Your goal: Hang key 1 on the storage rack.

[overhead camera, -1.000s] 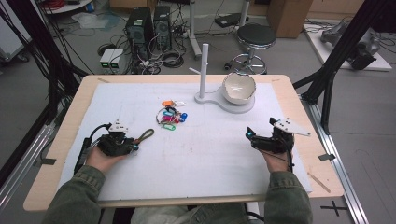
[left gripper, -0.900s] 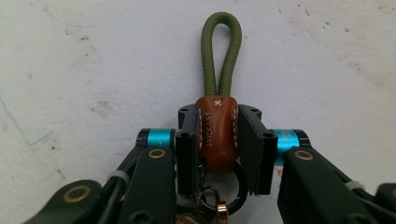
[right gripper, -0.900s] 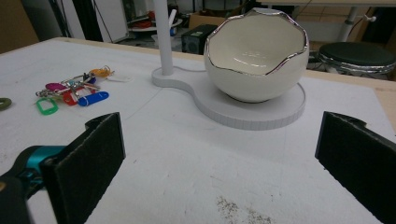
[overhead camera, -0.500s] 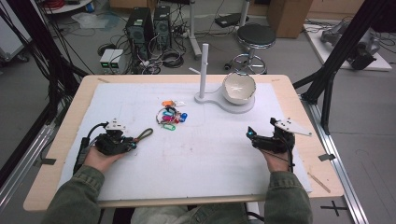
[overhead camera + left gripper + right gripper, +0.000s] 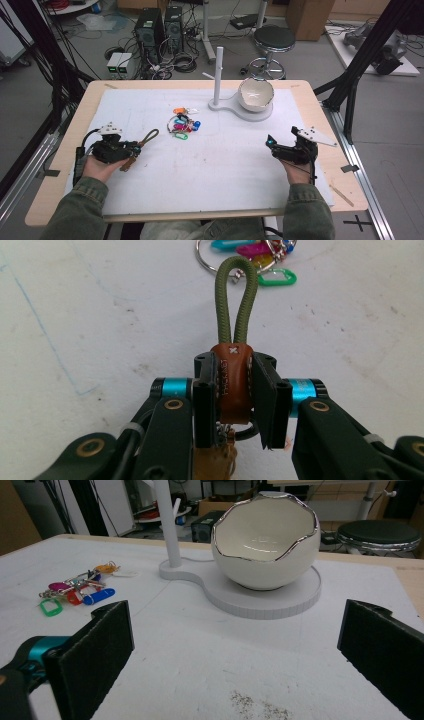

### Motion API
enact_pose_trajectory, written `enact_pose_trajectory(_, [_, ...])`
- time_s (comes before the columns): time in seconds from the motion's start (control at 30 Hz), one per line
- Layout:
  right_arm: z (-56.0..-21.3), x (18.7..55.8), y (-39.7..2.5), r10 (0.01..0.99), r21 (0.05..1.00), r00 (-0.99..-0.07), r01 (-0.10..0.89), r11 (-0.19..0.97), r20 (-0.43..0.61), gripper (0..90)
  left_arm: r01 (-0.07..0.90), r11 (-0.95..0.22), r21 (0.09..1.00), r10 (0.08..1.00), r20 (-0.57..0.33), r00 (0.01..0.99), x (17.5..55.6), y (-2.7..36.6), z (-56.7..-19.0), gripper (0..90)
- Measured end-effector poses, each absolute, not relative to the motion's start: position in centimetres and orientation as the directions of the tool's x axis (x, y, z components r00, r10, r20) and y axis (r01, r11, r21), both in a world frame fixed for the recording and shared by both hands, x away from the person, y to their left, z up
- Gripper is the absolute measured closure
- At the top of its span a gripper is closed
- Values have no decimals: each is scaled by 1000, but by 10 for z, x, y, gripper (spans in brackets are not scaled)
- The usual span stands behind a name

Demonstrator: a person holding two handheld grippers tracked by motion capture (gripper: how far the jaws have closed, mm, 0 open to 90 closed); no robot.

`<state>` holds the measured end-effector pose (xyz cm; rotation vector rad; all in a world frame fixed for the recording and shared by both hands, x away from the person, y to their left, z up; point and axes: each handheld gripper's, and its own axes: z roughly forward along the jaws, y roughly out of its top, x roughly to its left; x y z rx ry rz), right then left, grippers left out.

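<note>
Left gripper [image 5: 131, 151], lower left of the high view: black two-jaw unit in the person's left hand [image 5: 100, 167], jaws clamped on something, pointing right and slightly up-frame. Right gripper [image 5: 270, 145], lower right: held in the right hand [image 5: 297, 170], jaws spread wide, nothing between them. Both olive-green sleeves [image 5: 75, 210] enter from the bottom edge.

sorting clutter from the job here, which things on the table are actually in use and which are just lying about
In use:
left tongs, shut on the leather key fob with its green cord loop.

Lying about:
bunch of coloured key tags
white egg-shaped bowl on its white stand
right tongs, open and holding nothing.
</note>
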<state>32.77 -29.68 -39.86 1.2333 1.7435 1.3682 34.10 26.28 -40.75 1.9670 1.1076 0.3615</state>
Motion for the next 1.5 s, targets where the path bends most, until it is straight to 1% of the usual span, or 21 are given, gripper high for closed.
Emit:
enact_pose_trajectory(0.07, [-398, 327, -297, 917, 954, -390, 299, 36, 88, 6, 557, -255, 791, 817, -132, 562, 340, 267, -401, 725])
enact_pose_trajectory(0.23, [-398, 327, -298, 918, 953, -385, 301, 25, 97, 5, 545, -205, 813, 820, -162, 550, 342, 271, -390, 725])
enact_pose_trajectory(0.37, [-398, 327, -298, 918, 954, -385, 300, 24, 98, 6, 534, -229, 814, 816, -139, 562, 346, 268, -385, 725])
enact_pose_trajectory(0.5, [-398, 327, -298, 919, 954, -381, 299, 21, 99, 6, 531, -219, 818, 815, -145, 560, 349, 265, -379, 725])
enact_pose_trajectory(0.67, [-398, 327, -298, 919, 954, -382, 298, 21, 99, 5, 537, -196, 821, 820, -164, 549, 353, 265, -369, 725])
enact_pose_trajectory(0.83, [-398, 327, -298, 918, 955, -383, 297, 20, 100, 6, 549, -161, 820, 808, -210, 550, 361, 263, -358, 725])
enact_pose_trajectory(0.97, [-398, 327, -298, 918, 955, -382, 297, 18, 102, 6, 556, -156, 817, 809, -217, 547, 368, 261, -349, 725])
enact_pose_trajectory(1.03, [-398, 327, -299, 918, 955, -384, 296, 18, 101, 6, 571, -140, 809, 810, -238, 536, 372, 260, -346, 725])
enact_pose_trajectory(1.3, [-398, 326, -299, 918, 955, -383, 295, 11, 107, 6, 574, -146, 806, 809, -237, 538, 384, 252, -333, 724])
enact_pose_trajectory(1.4, [-398, 327, -299, 917, 955, -385, 295, 15, 105, 6, 568, -182, 802, 812, -203, 547, 390, 247, -327, 724])
enact_pose_trajectory(1.5, [-398, 327, -299, 917, 956, -386, 294, 17, 102, 6, 567, -179, 804, 810, -207, 549, 395, 242, -322, 723])
